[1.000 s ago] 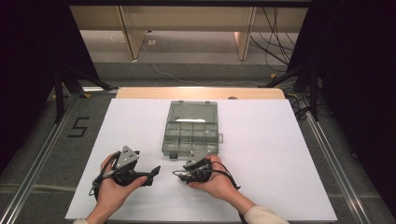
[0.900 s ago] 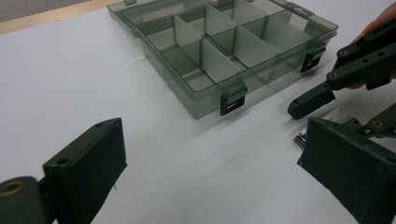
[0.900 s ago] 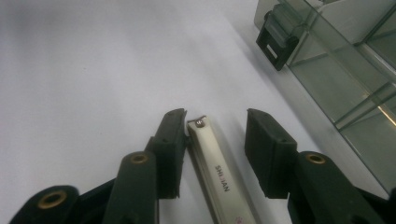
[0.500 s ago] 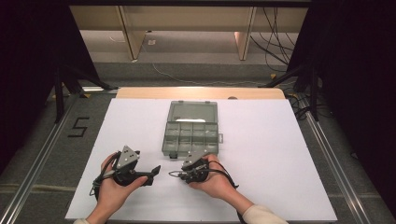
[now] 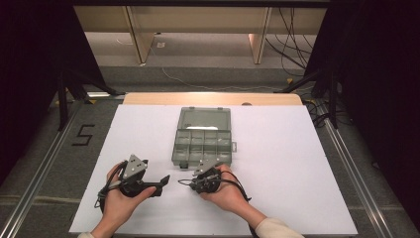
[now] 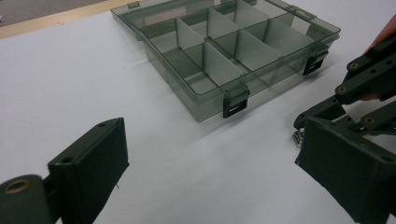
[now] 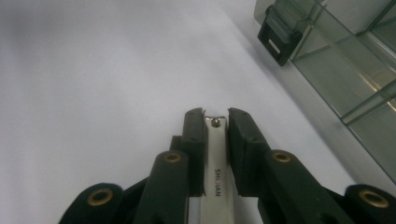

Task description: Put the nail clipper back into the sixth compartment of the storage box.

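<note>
Your right gripper [image 7: 215, 122] jaws, just closing, clamp the nail clipper [image 7: 215, 158] beside the organiser box [image 5: 203, 136]; your left gripper [image 6: 210, 172] jaws gape empty.

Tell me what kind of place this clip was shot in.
Probably a lab recording station: a white-topped table hemmed by black curtains, cables on the floor, a "5" taped beside it.

nail clipper [image 7: 215, 158] | silver, flat | clamped lengthwise between jaws | above white table
</note>
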